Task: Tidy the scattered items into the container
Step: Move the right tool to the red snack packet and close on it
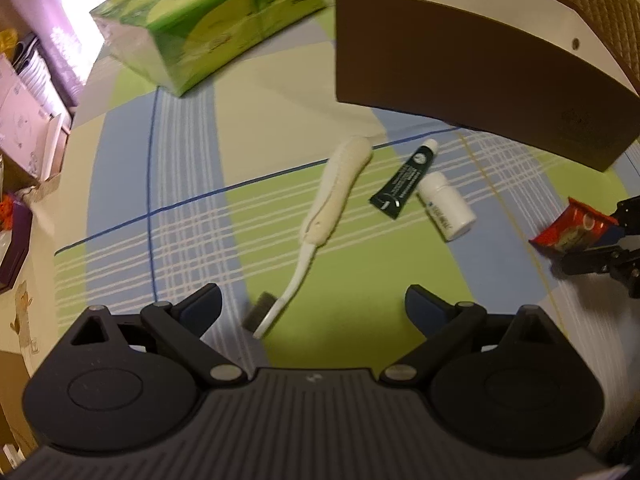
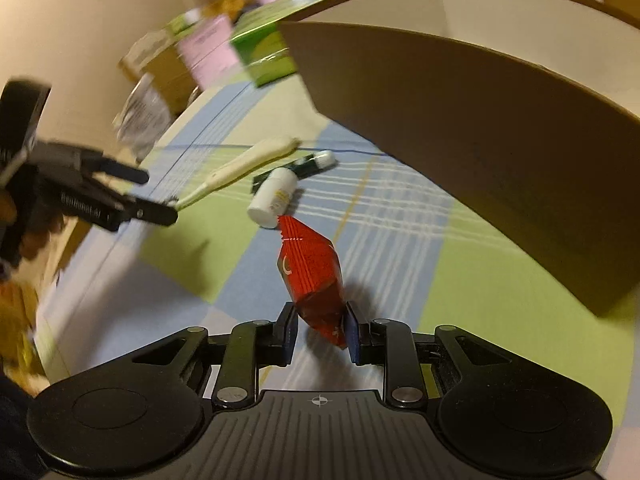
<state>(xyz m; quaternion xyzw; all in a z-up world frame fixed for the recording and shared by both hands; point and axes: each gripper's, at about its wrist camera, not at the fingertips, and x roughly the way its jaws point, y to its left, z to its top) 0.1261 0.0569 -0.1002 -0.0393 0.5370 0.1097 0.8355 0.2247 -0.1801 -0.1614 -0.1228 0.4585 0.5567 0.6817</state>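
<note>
My left gripper (image 1: pixel 314 306) is open above the head of a white toothbrush (image 1: pixel 332 204) lying on the checked tablecloth; it also shows in the right wrist view (image 2: pixel 142 196). Beside the toothbrush lie a dark green tube (image 1: pixel 404 178) and a small white bottle (image 1: pixel 446 205). My right gripper (image 2: pixel 320 332) is shut on a red snack packet (image 2: pixel 310 272) and holds it off the cloth; the packet (image 1: pixel 572 232) also shows at the right of the left wrist view. The brown box (image 1: pixel 472 68) with a white inside stands behind the items, and in the right wrist view the box (image 2: pixel 480 132) is close on the right.
A green tissue pack (image 1: pixel 208 28) lies at the back left of the table. Cartons and clutter (image 1: pixel 24 120) stand beyond the table's left edge. In the right wrist view a pink box (image 2: pixel 208 52) and a clear plastic bag (image 2: pixel 140 116) sit at the far side.
</note>
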